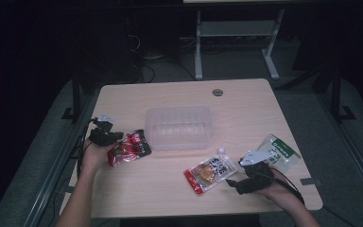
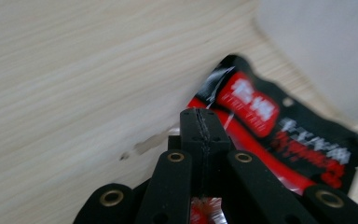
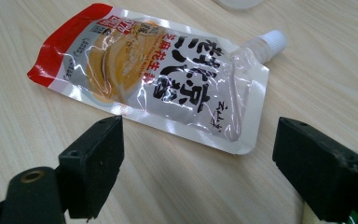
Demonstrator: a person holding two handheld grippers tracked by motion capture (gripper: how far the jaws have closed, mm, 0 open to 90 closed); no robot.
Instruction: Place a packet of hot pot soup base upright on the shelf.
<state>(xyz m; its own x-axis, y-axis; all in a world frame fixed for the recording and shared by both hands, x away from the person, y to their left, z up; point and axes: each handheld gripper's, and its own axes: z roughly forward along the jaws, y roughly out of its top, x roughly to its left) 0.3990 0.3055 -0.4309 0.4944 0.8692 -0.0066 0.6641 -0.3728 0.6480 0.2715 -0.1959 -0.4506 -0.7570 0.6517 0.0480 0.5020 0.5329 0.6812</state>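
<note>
Red packet (image 1: 128, 148) in left claw (image 1: 116, 137), tub (image 1: 179, 127) beside

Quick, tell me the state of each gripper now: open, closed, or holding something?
Left gripper: closed, its fingers pinching the red and black packet.
Right gripper: open, holding nothing; the spouted sauce pouch lies on the table ahead of it.

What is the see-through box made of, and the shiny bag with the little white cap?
The box looks like thin, cloudy plastic: the table shows faintly through it. The spouted bag seems to be glossy plastic film, since bright glare streaks its wrinkles. Its cap looks like hard white plastic, though that is a guess.
</note>
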